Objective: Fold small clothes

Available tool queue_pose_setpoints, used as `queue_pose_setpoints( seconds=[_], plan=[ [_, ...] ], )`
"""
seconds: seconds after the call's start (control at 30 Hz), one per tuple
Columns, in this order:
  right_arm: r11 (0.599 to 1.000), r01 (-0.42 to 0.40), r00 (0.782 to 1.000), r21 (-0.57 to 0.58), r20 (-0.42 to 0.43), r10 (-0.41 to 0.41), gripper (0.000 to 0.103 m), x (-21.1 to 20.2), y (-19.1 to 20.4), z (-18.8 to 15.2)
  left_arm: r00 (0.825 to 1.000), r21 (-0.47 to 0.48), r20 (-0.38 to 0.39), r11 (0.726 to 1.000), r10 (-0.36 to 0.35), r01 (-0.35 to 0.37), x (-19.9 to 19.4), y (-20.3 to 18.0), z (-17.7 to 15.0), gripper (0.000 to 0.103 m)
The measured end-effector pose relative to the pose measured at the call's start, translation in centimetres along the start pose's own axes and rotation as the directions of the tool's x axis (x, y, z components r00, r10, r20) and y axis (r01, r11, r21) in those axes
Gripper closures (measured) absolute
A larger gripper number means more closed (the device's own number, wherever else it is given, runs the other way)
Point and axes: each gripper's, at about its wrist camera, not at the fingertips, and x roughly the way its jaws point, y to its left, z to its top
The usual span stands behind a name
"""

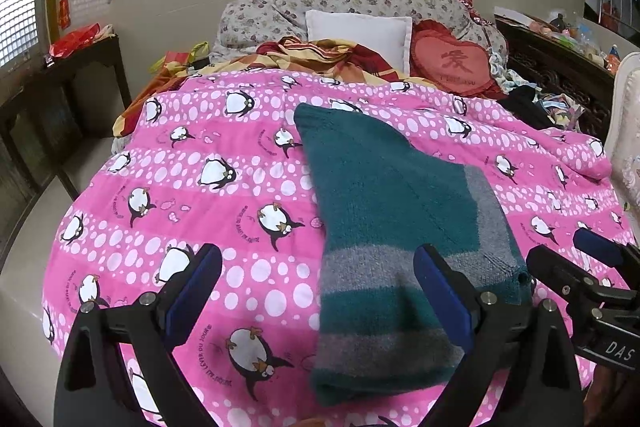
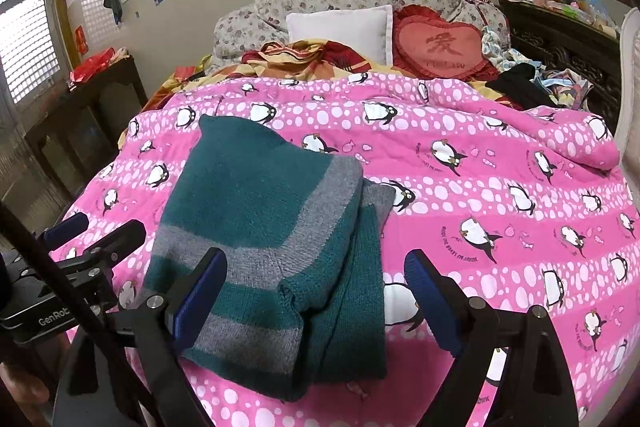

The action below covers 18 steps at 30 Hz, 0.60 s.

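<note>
Your sweater, teal with grey stripes, lies folded on the pink penguin quilt that covers the bed, near the quilt's front edge. In the right wrist view a narrower teal layer pokes out from under the folded top along its right side, with a grey corner showing just beyond the top layer's grey border.

Your left hand-held gripper hangs released above the sweater's near left edge: its right finger is over the grey and teal stripes, its left finger over bare quilt. Your right hand-held gripper is also spread wide and holds nothing, with its left finger over the striped part and its right finger over the quilt.

You have open quilt on both sides of the sweater, more on the right. Farther back the room ends at a crumpled yellow and red blanket, a white pillow and a red heart cushion. A dark table stands left of the bed.
</note>
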Motion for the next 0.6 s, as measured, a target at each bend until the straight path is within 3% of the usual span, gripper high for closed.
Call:
queue_pose_setpoints(
  seconds=[0.6],
  plan=[
    [1.0, 0.0, 1.0, -0.01, -0.013, -0.001, 0.01, 0.54, 0.32, 0.1, 1.0, -0.002, -0.004, 1.0, 0.002, -0.002, 0.14, 0.18, 0.02, 0.007]
  ],
)
